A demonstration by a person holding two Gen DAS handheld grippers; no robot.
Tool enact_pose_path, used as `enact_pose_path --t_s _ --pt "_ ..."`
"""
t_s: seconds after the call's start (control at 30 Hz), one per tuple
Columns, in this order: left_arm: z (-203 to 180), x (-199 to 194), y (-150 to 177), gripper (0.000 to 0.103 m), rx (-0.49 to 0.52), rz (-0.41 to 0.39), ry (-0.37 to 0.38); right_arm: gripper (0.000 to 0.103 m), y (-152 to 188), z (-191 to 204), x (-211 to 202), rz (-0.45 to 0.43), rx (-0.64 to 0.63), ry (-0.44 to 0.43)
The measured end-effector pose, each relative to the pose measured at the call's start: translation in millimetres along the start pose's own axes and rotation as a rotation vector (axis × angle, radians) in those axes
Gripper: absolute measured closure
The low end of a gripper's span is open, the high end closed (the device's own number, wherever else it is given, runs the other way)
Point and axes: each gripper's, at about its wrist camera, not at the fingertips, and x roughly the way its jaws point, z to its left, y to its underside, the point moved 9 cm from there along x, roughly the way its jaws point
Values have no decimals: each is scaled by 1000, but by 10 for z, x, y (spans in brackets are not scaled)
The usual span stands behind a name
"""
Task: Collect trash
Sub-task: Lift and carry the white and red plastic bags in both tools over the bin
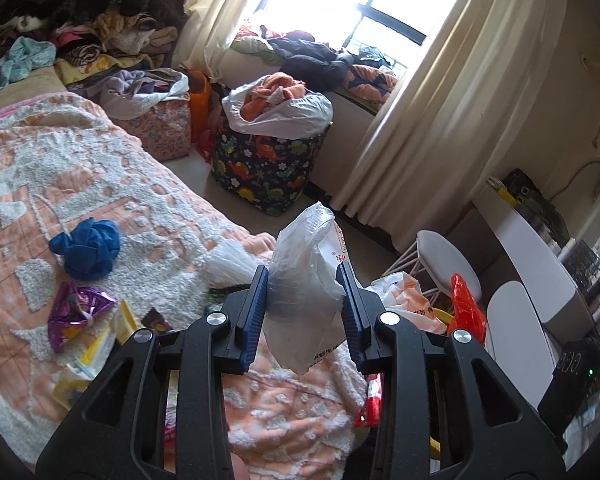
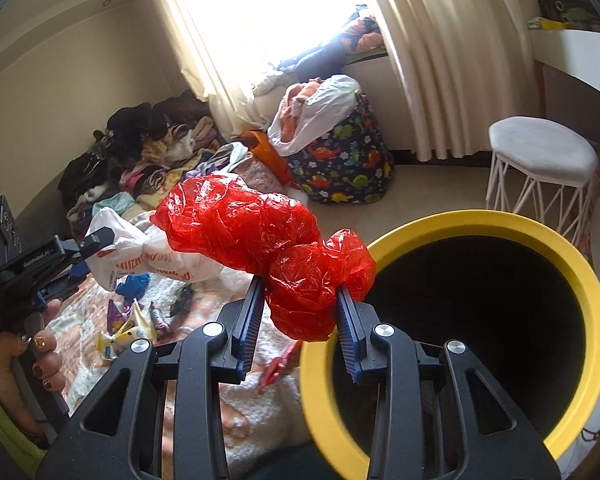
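Two tongs pinching bags, left tongs (image 1: pixel 305 280) white bag (image 1: pixel 304 280), right tongs (image 2: pixel 300 298) red bag (image 2: pixel 260 236) (at yellow bin rim (image 2: pixel 452 220))

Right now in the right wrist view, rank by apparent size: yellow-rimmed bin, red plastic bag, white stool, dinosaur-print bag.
1. yellow-rimmed bin, close to the camera
2. red plastic bag, held in the right tongs, also close
3-4. dinosaur-print bag and white stool: look alike; unranked.

The left claw (image 1: pixel 305 280) grips a crumpled white plastic bag (image 1: pixel 304 284) above the bed (image 1: pixel 100 168); a blue wad (image 1: pixel 86 248) and purple wrapper (image 1: pixel 74 314) lie near the bed's foot edge.
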Motion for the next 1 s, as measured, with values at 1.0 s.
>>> enact_pose_path --t_s 1.0 --pt "-1179 410 662 75 271 136 109 68 -20 -1126 -459 -71 166 172"
